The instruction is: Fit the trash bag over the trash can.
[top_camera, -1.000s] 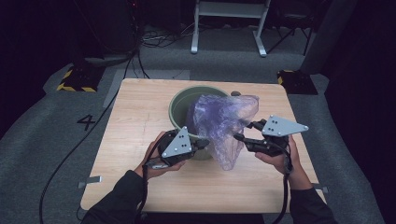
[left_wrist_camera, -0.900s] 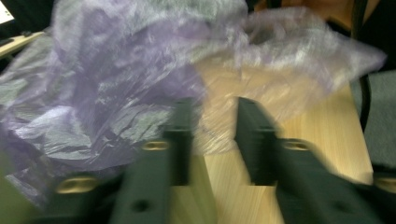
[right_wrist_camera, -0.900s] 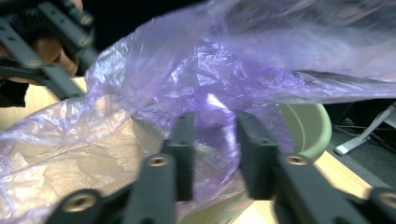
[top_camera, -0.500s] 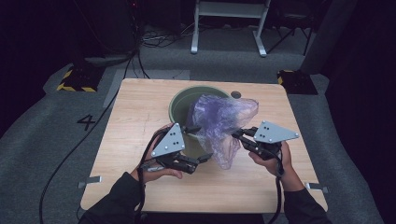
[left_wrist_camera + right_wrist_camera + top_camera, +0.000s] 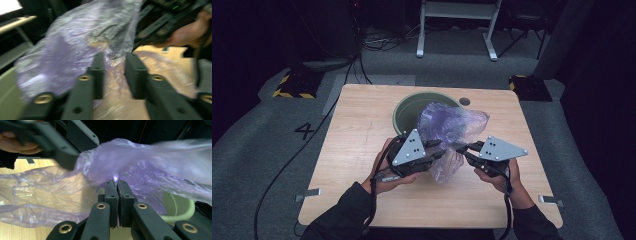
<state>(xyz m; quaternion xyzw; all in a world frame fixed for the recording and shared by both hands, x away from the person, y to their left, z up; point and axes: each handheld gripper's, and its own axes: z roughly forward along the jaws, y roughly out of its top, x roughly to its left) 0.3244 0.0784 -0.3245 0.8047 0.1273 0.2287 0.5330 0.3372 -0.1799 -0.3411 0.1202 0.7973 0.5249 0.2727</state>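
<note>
Purple bag (image 5: 452,131) | your right gripper (image 5: 467,149) clamps it | left gripper (image 5: 438,150) jaws just closing, bag between, not yet pinched | regrip to open it over bin (image 5: 404,111)

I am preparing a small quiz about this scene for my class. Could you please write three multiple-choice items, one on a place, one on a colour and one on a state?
1. Where does the green bin stand?
A. on the wooden table
B. on the grey floor
C. on a chair

2. What colour is the plastic bag?
A. yellow
B. translucent purple
C. black

3. How is the right gripper?
A. wide open, away from the bag
B. lying on the table
C. shut on the bag

Answers:
1. A, the high view shows the bin on the far middle of the tabletop.
2. B, all three views show thin purple film.
3. C, the right gripper view shows its jaws pressed together with film pinched between them.
</note>
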